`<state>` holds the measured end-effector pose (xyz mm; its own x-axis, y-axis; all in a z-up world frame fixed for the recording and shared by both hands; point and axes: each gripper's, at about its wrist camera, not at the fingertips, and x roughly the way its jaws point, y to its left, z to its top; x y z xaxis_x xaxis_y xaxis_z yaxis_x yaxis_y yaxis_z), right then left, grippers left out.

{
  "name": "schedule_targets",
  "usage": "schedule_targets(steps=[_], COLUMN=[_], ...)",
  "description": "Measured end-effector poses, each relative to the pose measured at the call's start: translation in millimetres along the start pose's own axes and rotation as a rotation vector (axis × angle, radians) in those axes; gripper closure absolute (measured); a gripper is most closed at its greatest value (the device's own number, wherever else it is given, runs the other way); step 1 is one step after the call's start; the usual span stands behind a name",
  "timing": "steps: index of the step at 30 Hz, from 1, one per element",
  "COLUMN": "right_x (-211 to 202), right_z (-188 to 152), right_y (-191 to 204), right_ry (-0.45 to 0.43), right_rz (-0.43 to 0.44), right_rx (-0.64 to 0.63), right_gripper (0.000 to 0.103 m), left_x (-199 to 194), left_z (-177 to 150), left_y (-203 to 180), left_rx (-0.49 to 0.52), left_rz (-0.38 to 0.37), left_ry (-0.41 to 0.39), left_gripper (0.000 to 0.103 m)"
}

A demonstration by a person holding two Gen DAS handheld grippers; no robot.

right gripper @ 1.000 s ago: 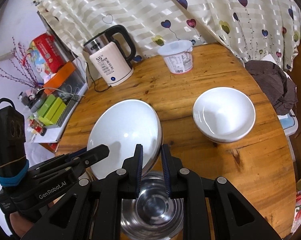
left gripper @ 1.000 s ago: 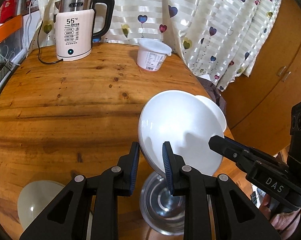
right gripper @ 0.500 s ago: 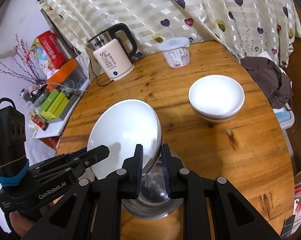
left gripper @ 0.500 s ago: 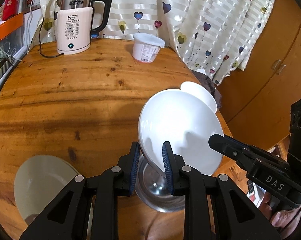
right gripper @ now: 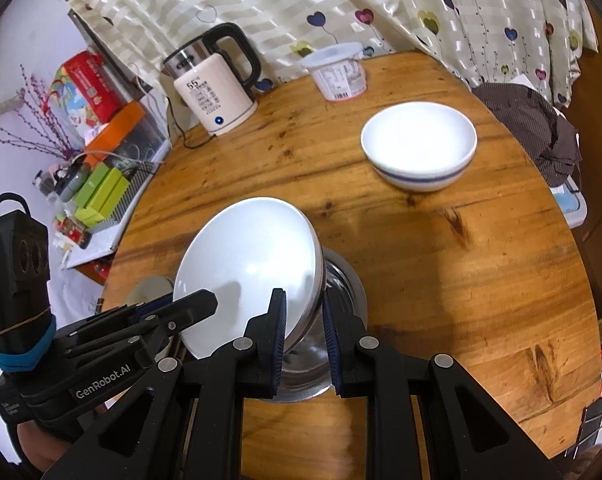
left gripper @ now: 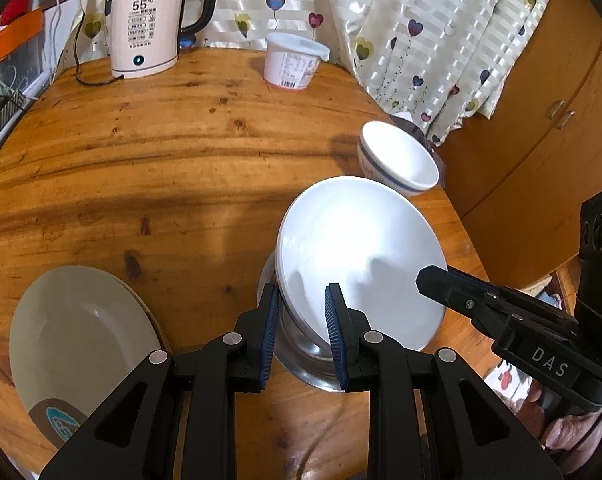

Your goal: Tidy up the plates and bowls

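A white bowl (left gripper: 361, 256) (right gripper: 249, 264) hangs tilted between both grippers, just above a steel bowl (left gripper: 301, 356) (right gripper: 343, 280) that stands on the round wooden table (left gripper: 161, 168). My left gripper (left gripper: 301, 300) is shut on the white bowl's near-left rim. My right gripper (right gripper: 304, 308) is shut on the opposite rim; its finger (left gripper: 435, 280) shows in the left wrist view. A white bowl with a blue band (left gripper: 401, 160) (right gripper: 419, 140) sits farther back on the right. A beige plate (left gripper: 77, 336) lies at the near left.
An electric kettle (left gripper: 149, 28) (right gripper: 217, 88) and a lidded white tub (left gripper: 293, 60) (right gripper: 337, 72) stand at the back by the heart-patterned curtain. A wooden cabinet (left gripper: 541, 120) is right of the table, a cluttered shelf (right gripper: 93, 160) left of it, and dark cloth (right gripper: 533, 128) beyond the right edge.
Both grippers, still holding the white bowl, have drawn back toward the near side and sunk toward the steel bowl. The banded bowl now looks farther off; more of the beige plate shows.
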<state>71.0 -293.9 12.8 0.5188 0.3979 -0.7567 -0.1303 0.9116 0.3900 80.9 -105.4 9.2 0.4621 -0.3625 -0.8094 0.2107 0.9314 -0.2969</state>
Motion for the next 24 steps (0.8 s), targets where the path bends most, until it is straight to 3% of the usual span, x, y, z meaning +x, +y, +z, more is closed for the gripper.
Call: schedule_targets(steps=[24], right_x=[15.4], right_z=[-10.2], right_y=[-10.4], right_ry=[0.071], right_rz=[-0.009], right_rx=[0.029], right_gripper=[0.085], left_x=[17.6], left_z=[-10.2], left_y=[-0.6], left_rx=[0.015], left_rz=[0.024], left_ry=[0.077], left_gripper=[0.078])
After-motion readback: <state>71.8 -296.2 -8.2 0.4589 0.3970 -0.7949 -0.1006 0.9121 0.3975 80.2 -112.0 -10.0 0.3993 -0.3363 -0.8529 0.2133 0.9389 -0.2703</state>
